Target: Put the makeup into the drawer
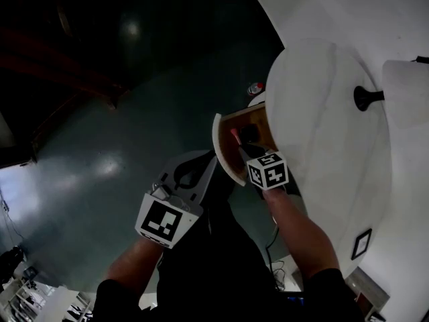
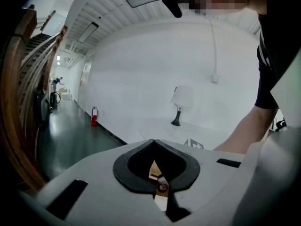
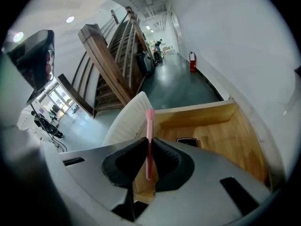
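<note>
Right gripper (image 3: 148, 149) pinches the pink brush (image 3: 149, 122) near the drawer (image 3: 200, 113) front edge, bare wood beyond; left gripper (image 2: 155, 166) closed, empty

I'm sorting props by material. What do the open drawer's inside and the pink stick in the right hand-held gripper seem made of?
Drawer: the inside looks like pale wood or veneer, matt, with grain lines showing.
Drawer front: off-white with faint fine lines, perhaps painted or laminated.
Pink stick: smooth and evenly coloured, likely plastic, though the look leaves it open.
</note>
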Tool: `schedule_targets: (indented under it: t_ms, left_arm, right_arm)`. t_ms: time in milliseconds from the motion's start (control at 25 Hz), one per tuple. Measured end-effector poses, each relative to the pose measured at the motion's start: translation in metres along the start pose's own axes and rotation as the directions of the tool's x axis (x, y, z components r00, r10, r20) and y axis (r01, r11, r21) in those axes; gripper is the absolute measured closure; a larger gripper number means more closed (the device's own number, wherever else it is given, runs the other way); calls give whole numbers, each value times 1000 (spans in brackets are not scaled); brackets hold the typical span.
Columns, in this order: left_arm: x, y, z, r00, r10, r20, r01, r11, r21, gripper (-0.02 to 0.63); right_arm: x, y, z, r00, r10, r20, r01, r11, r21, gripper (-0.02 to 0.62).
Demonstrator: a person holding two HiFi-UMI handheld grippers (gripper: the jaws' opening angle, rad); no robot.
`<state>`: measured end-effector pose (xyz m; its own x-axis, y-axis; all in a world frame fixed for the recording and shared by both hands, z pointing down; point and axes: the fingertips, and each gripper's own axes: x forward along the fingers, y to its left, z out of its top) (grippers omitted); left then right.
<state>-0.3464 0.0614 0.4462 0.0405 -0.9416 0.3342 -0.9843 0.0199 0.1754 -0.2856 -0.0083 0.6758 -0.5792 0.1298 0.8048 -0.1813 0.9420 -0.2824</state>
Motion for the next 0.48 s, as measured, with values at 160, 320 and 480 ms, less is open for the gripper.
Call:
schedule_targets:
  t_ms: [160,320,480]
  left_arm:
    - [3,1,-10,1000,-4,-20,4,1000,-11,595]
    - [5,6,-16,1000,-3,-29,2,1000,-24,595]
    - [5,9,-18,999,-6,-35,5,1000,-21,595]
  right_arm:
    - [20,-5,-2,999,0,-32,0,1000,-7,548]
    - [35,-10,-8,998,-2,-61,2,1000,4,548]
    - [44,-16,-14,997,-5,-83,8,999,35,548]
